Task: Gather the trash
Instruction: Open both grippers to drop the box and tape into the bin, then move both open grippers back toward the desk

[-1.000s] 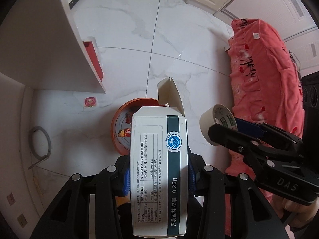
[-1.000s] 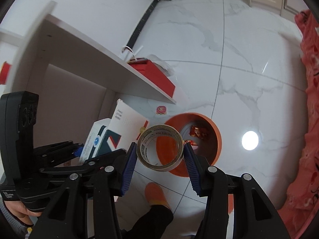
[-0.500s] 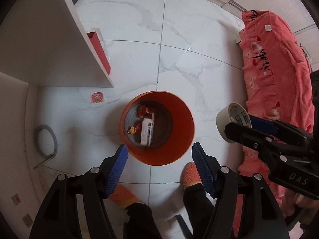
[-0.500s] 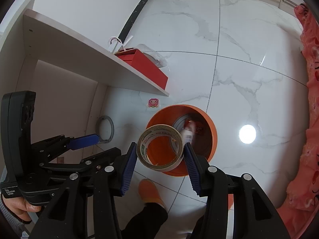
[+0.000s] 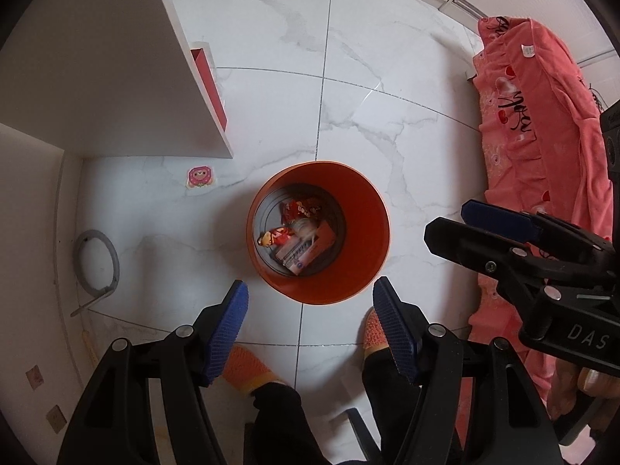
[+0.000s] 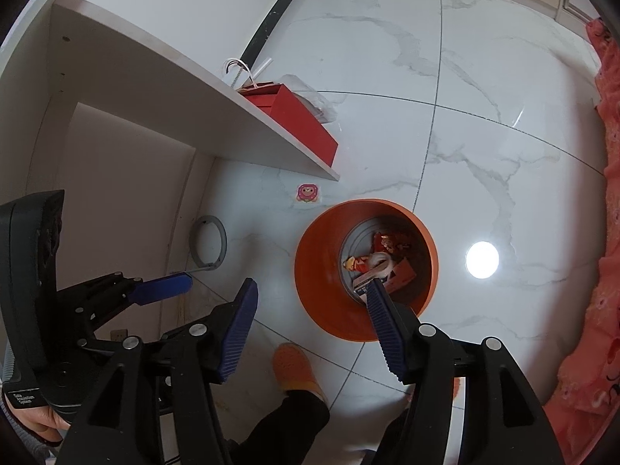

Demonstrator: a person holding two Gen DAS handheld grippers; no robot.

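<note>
Above the orange bin, both grippers hang empty. The left gripper points straight down, its blue pads spread apart with nothing between them. The right gripper has its jaws opening, also with nothing between them. Down in the bin, on the marble floor, lies the trash: red wrappers, a white-and-orange box, a roll of tape.

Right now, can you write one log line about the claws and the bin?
left claw: open, empty | right claw: opening, empty | orange bin: on floor, trash inside
</note>
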